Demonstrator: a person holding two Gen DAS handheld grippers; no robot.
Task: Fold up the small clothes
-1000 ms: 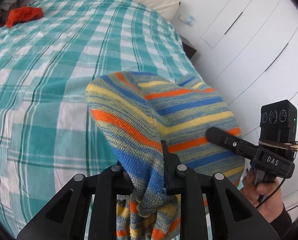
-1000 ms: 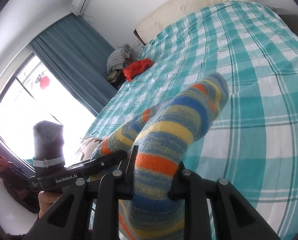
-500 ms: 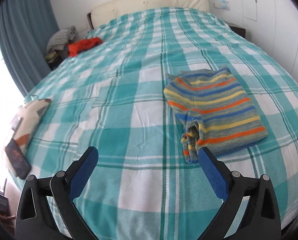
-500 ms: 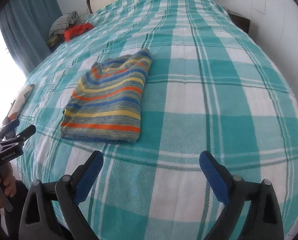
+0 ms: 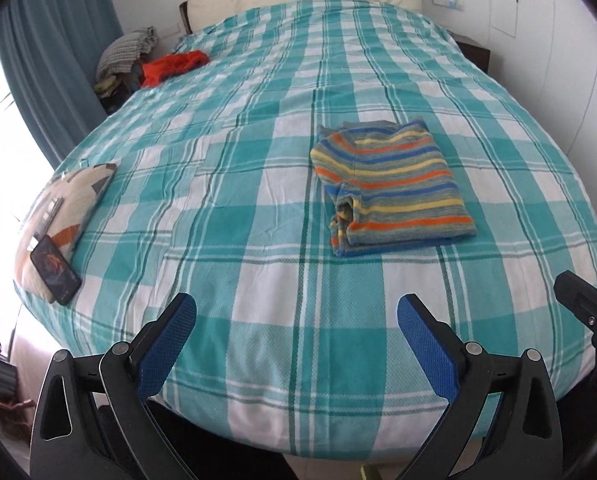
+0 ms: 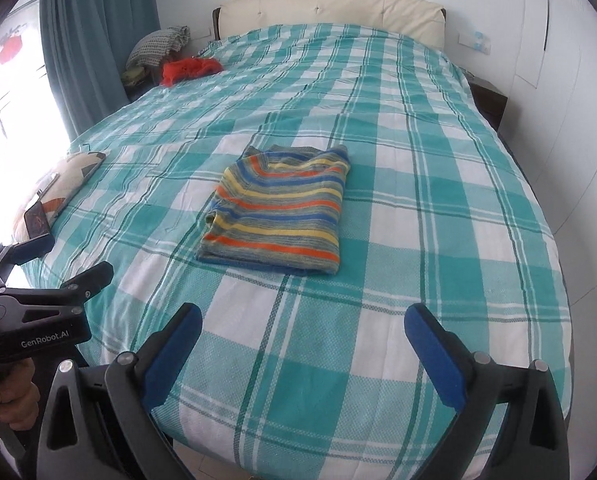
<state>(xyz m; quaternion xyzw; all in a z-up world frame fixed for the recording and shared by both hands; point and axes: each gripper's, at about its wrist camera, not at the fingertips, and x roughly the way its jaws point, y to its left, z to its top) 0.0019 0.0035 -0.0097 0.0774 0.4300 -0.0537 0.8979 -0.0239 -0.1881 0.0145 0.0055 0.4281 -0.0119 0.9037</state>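
Note:
A folded striped knit garment (image 5: 394, 184) (image 6: 282, 212) lies flat on the teal checked bedspread (image 5: 238, 152) (image 6: 438, 200), a rumpled sleeve at its near left corner. My left gripper (image 5: 297, 304) is open over the bed's near edge, well short of the garment, with nothing between its blue pads. My right gripper (image 6: 304, 312) hangs over the same edge, its jaws still opening and empty. A hand (image 6: 14, 396) grips the left gripper's handle at the lower left of the right wrist view.
A red garment (image 5: 174, 66) (image 6: 190, 69) lies at the far left of the bed beside a clothes pile (image 5: 126, 54). A patterned cushion (image 5: 70, 196) bearing a phone (image 5: 54, 270) sits on the left edge. White wardrobe doors (image 6: 570, 100) stand to the right.
Both grippers let go of the striped garment, opened wide and drew back to the near edge of the bed. The garment now lies folded on the bedspread.

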